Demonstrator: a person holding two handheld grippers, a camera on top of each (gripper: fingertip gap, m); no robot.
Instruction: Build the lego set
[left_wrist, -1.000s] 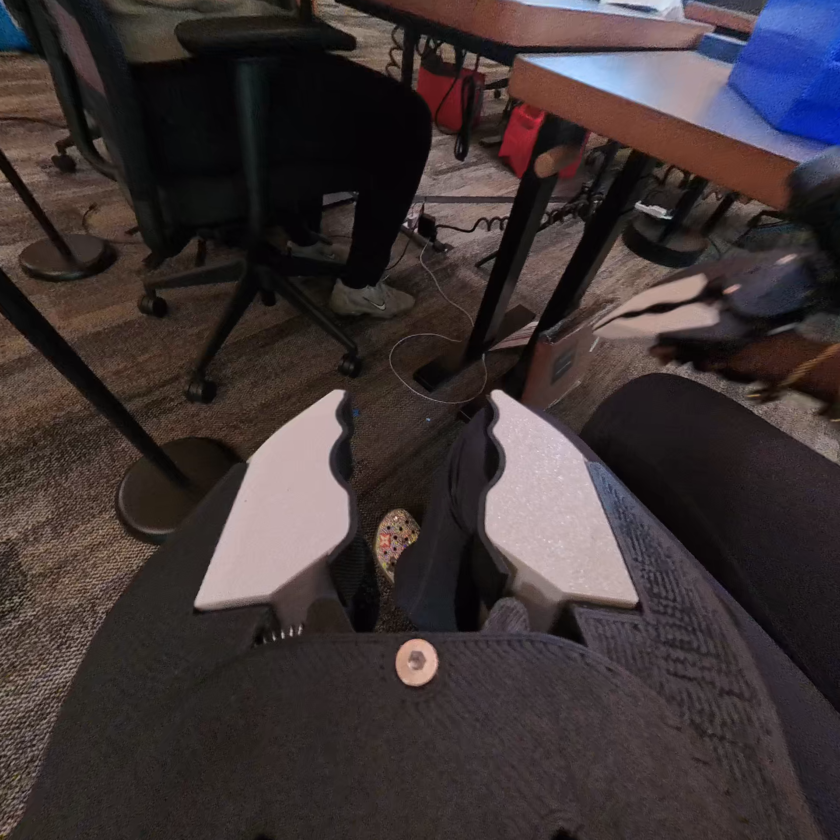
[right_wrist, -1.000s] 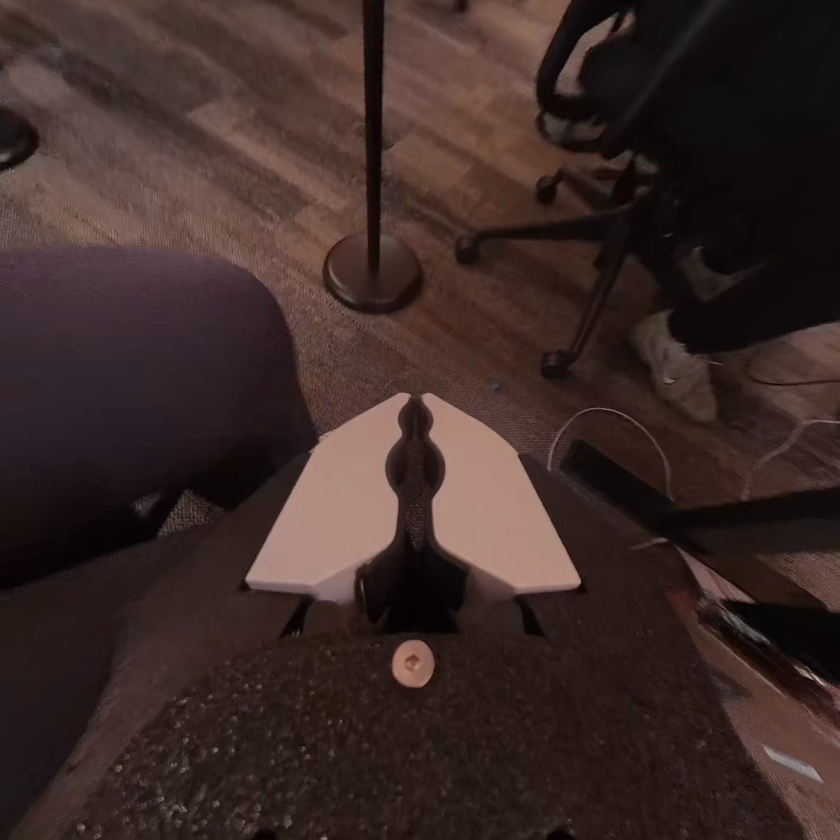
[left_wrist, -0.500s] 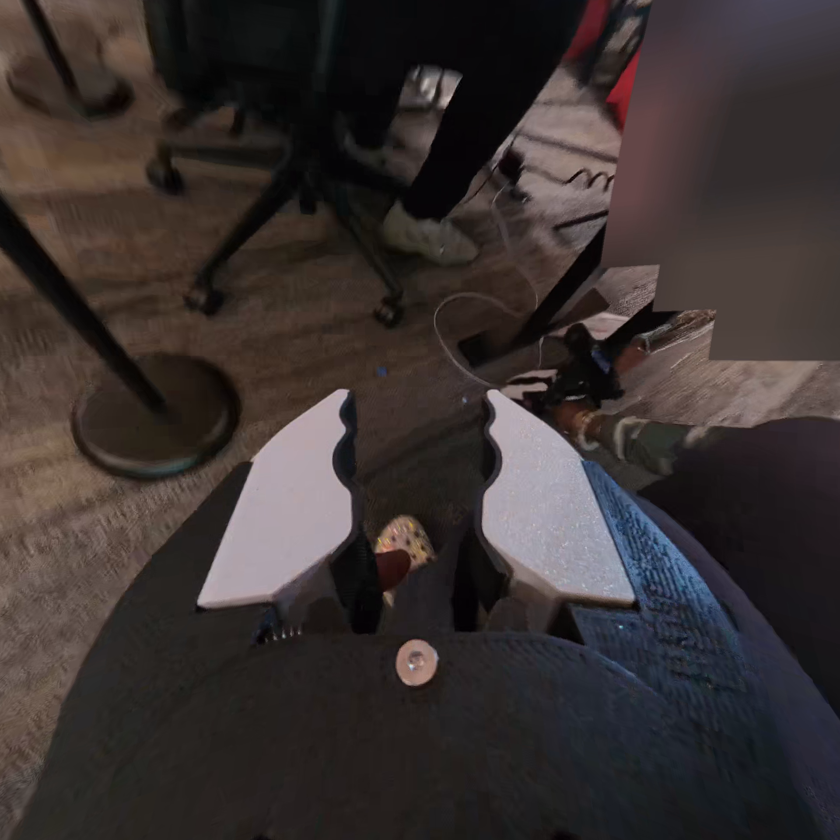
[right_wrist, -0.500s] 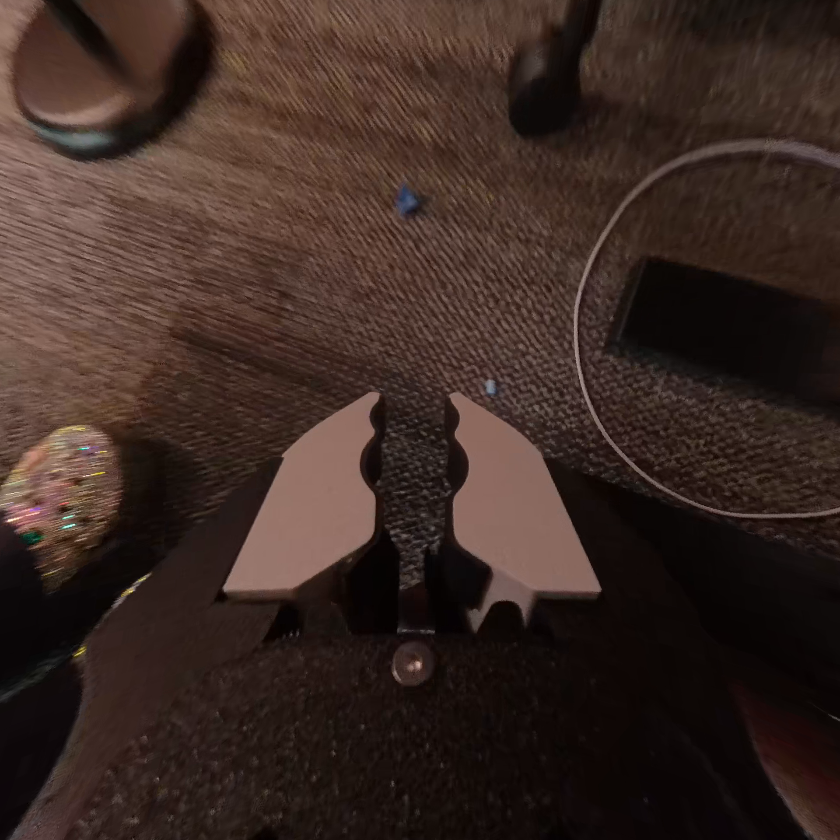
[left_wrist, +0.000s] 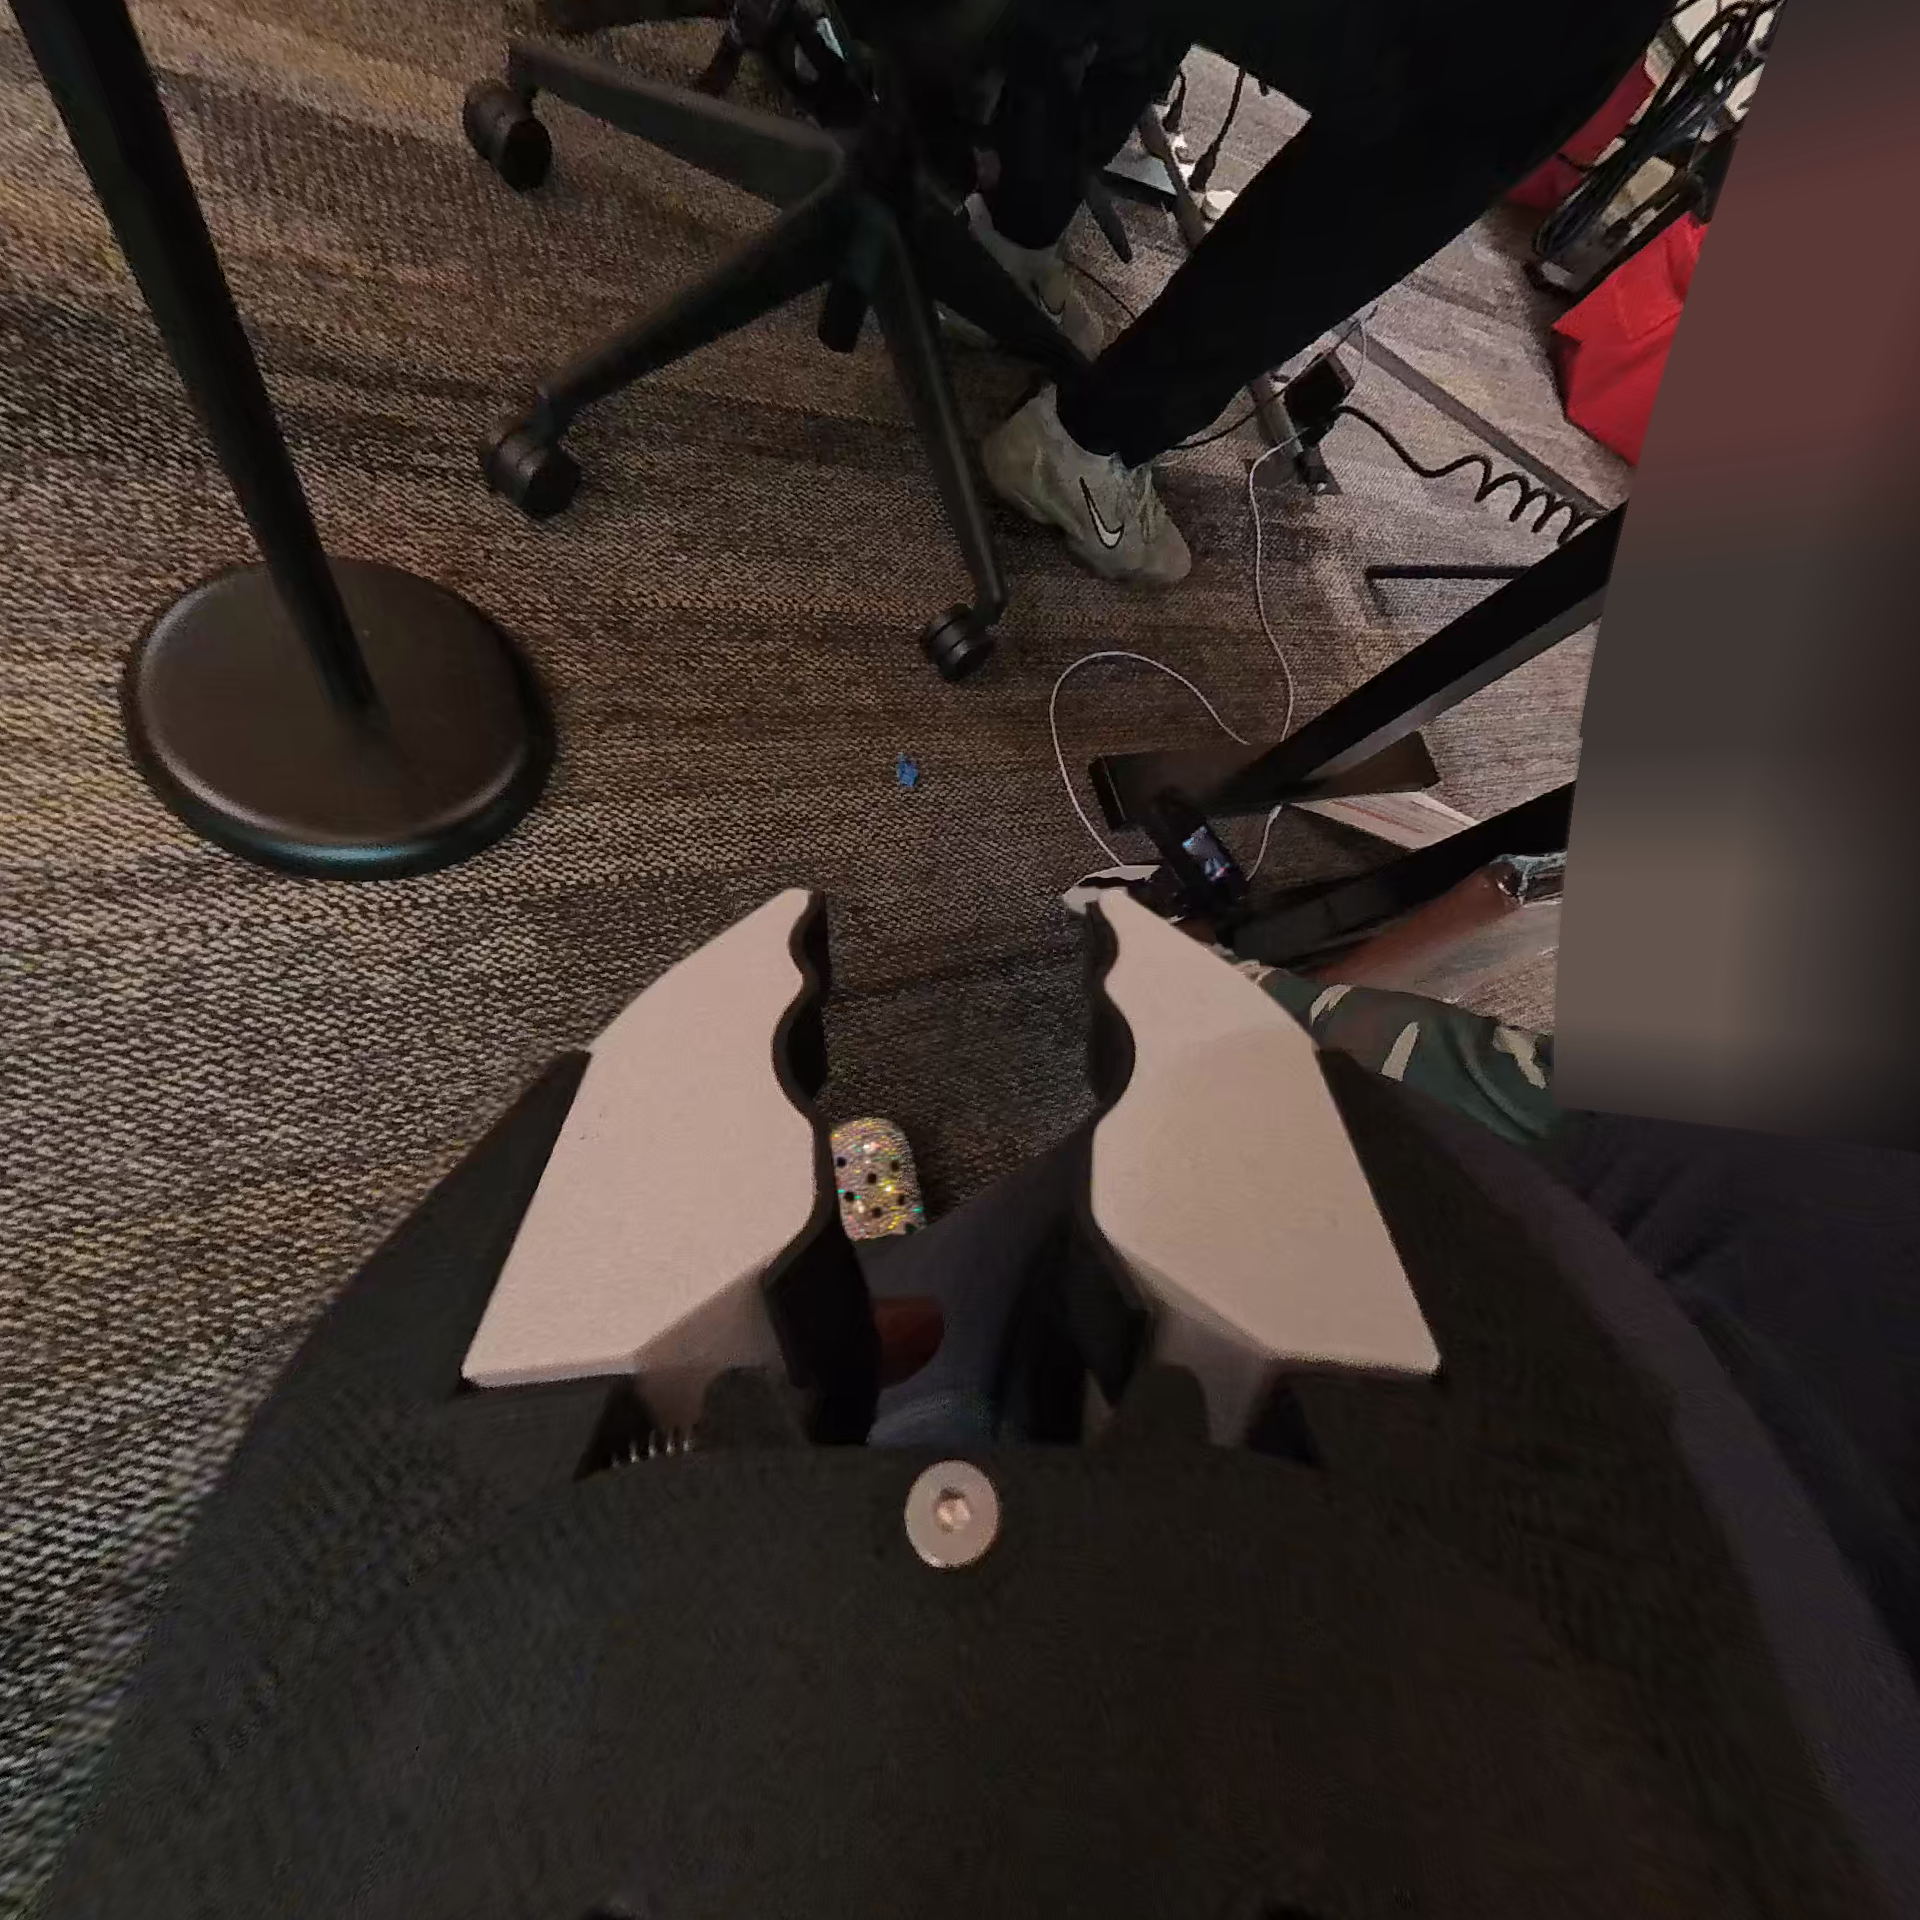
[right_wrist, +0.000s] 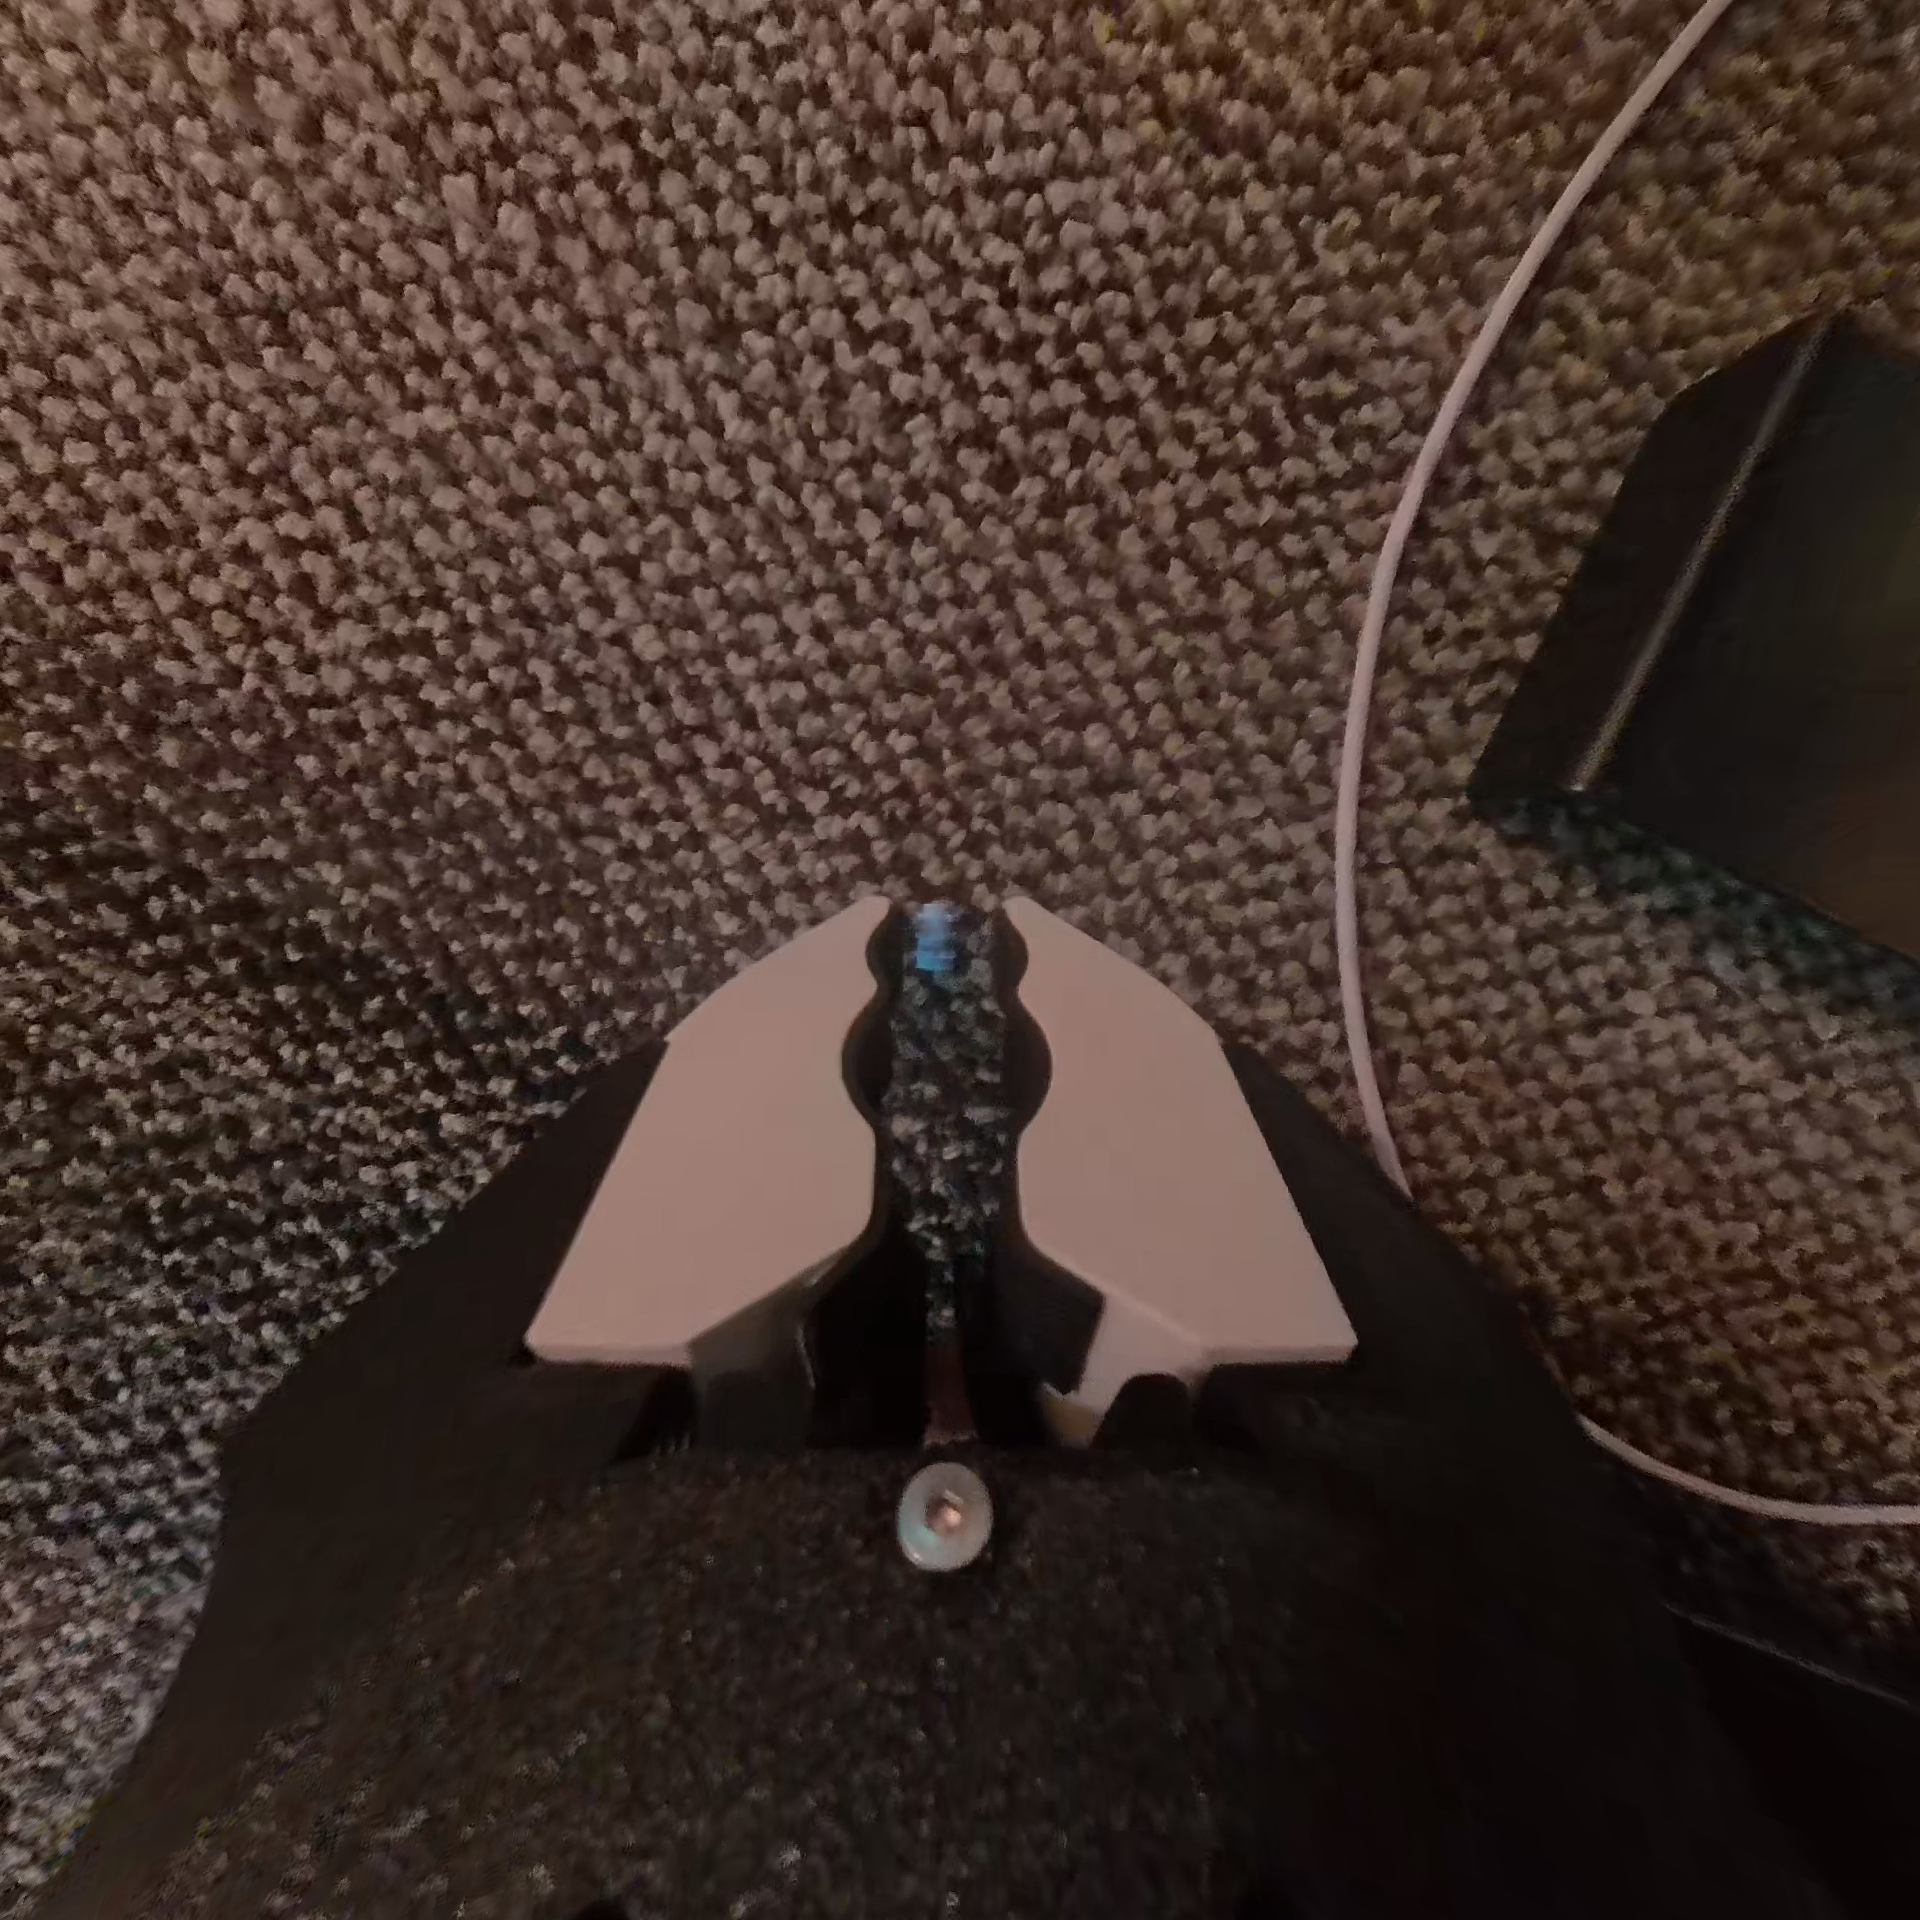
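One small blue piece (right_wrist: 937, 948) now sits between the lowered right gripper's (right_wrist: 943, 914) narrowly parted tips, grip unconfirmed; the left gripper (left_wrist: 951, 914) idles wide open, empty.

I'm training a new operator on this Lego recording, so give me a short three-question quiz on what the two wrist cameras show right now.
1. True or false: the left gripper is holding a brick.
2. Where is the small blue piece in the right wrist view? A) between the fingertips of the right gripper; B) on the white cable; C) on the black table foot.
3. In one word, what surface is the right gripper working over?

Key:
1. False. Its jaws stand open with nothing between them.
2. A.
3. Carpet.
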